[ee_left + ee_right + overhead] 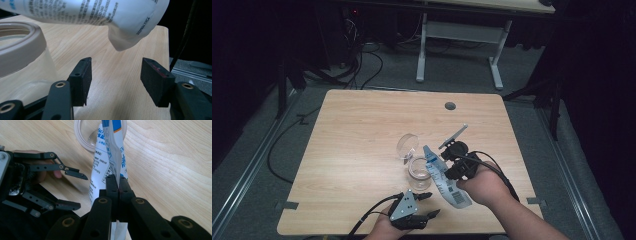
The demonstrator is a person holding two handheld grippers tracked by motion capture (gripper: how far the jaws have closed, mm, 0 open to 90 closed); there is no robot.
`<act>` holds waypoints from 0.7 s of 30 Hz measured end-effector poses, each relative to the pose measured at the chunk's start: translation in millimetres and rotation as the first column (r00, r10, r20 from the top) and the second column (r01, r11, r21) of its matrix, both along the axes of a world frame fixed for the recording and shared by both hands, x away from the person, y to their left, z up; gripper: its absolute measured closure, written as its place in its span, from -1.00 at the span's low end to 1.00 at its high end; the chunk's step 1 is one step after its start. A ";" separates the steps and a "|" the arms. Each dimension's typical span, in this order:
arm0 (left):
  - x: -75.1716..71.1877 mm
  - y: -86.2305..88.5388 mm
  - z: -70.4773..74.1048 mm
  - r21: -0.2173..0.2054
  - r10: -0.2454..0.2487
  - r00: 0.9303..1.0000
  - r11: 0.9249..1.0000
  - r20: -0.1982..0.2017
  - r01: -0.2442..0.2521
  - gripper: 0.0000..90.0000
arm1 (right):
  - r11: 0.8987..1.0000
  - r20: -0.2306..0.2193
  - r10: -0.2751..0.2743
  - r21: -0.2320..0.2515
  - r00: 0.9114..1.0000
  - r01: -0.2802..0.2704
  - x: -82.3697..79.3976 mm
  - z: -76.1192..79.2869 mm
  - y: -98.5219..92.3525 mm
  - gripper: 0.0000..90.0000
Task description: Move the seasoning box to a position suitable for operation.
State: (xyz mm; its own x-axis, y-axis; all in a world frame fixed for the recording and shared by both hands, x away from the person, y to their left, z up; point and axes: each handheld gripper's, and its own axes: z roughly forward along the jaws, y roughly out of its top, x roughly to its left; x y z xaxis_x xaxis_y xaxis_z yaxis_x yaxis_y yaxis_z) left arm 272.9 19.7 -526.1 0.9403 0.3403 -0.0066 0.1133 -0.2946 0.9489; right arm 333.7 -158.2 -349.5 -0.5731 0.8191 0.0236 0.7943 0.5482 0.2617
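Clearly, the step in hand was pouring: the right gripper (pixel 117 182) had its jaws pinched on the lower end of the white-and-blue pouch (pixel 443 181), and the pouch was held in the air over the glass jar (pixel 418 170). Its long axis ran slanted, with the top end pointing at the mouth of the jar and the bottom end towards the person. The left gripper (pixel 115 75) stood near the jar with jaws spread and nothing between them. Next, I think, the pouch needed more tilt with its mouth kept above the jar. The lid (pixel 407 145) lay just beside it.

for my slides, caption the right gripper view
Right gripper shut on a white-and-blue pouch above a jar.
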 end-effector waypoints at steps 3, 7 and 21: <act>-0.7 -1.2 0.6 -0.007 -0.005 1.000 1.000 0.005 0.005 -0.06 | 1.000 -0.002 0.005 -0.007 1.000 -0.005 0.0 -0.2 3.2 1.00; -1.6 -3.9 0.3 -0.004 -0.016 1.000 1.000 0.007 0.016 -0.07 | 1.000 0.002 0.011 -0.013 1.000 -0.011 0.0 0.7 6.2 1.00; 3.0 -27.3 0.5 0.004 0.005 1.000 1.000 0.002 -0.005 -0.15 | 1.000 -0.002 0.012 -0.008 1.000 -0.012 0.7 3.1 12.4 1.00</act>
State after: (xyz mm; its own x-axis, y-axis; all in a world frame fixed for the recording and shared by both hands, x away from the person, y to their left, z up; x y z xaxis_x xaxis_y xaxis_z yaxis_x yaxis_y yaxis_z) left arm 275.9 -7.6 -525.6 0.9384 0.3455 -0.0031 0.1127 -0.2978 0.9479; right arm 334.4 -145.7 -346.4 -0.5826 0.8126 0.0181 0.7884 0.5595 0.2558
